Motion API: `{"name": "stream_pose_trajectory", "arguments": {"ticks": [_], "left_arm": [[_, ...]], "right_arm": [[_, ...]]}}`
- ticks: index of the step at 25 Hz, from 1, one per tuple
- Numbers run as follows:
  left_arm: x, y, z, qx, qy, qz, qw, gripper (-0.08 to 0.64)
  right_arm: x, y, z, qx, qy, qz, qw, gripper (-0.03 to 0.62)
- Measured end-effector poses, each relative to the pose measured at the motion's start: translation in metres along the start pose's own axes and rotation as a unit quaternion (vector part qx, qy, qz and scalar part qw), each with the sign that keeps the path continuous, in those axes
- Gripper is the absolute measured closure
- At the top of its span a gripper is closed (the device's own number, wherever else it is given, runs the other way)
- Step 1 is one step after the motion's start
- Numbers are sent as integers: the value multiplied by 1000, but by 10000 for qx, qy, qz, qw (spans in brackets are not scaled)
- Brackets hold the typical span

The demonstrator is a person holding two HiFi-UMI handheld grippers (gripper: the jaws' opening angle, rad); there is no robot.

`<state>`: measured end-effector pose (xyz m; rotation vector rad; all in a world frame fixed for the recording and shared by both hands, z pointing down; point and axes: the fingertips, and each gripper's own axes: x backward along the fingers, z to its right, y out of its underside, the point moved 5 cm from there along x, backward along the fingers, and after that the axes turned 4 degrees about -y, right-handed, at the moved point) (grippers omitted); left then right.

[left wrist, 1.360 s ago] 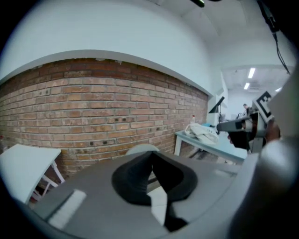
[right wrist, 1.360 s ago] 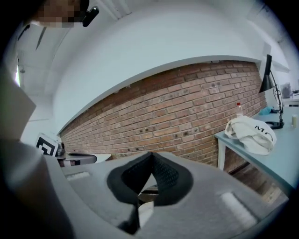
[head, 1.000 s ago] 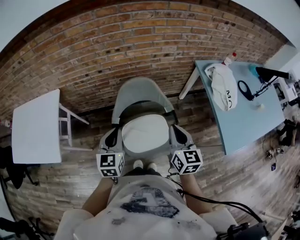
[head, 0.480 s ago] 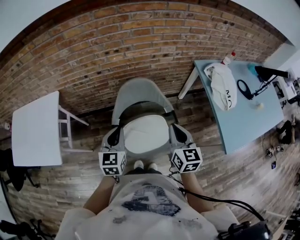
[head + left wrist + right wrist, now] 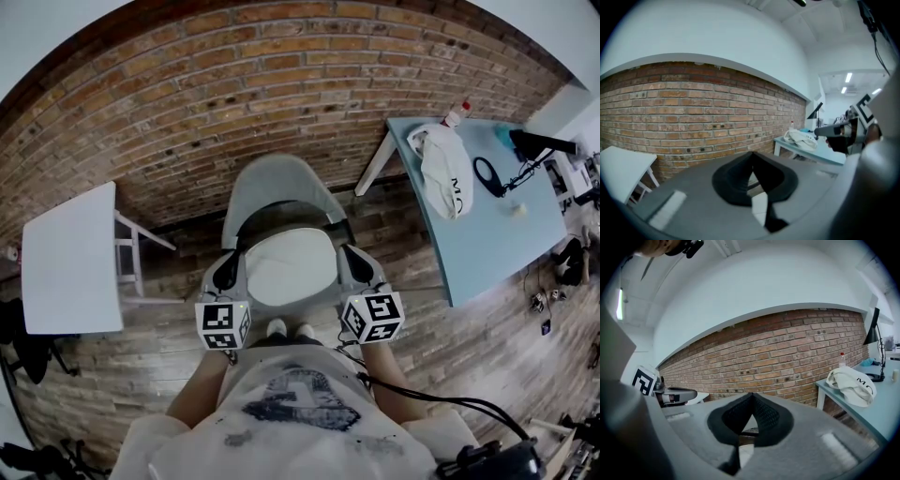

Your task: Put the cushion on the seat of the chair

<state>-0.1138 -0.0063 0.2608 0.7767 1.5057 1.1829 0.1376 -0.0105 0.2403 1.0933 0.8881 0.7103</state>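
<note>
Obs: the cushion (image 5: 289, 267) is a white, rounded-square pad. It sits centred over the seat of the grey chair (image 5: 275, 187), just in front of the backrest. From the head view I cannot tell whether it rests on the seat or hangs just above it.

My left gripper (image 5: 228, 270) is at the cushion's left edge and my right gripper (image 5: 352, 261) at its right edge. Both point toward the brick wall (image 5: 234, 84).

Left fingers (image 5: 730, 180): tips pressed together. A white strip shows in the slot behind the tips, and I read it as the cushion's edge nipped there.
Right fingers (image 5: 768, 420): same picture, tips together with a white strip in the slot.

Handling (judgement, not measured):
- Light and soft, so I expect the middle to sag between the two holds.
- The cover looks like cloth, so it should not be slippery. It is not fragile, and a firm pinch should do no harm.
- Best hold is the opposite side edges about midway front to back, as the fingers are now, which keeps the pad level.
- A one-sided hold would likely let it fold and hang.
- The pinch takes in only a thin edge, so a sideways pull could slip it out
</note>
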Motion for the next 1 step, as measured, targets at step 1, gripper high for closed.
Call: {"name": "stream_pose_trajectory", "arguments": {"ticks": [1], "left_arm": [[1,0,-1,3,-8,-10,10000,569]], "right_arm": [[-1,0,-1,2,-10,-3,10000,594]]}}
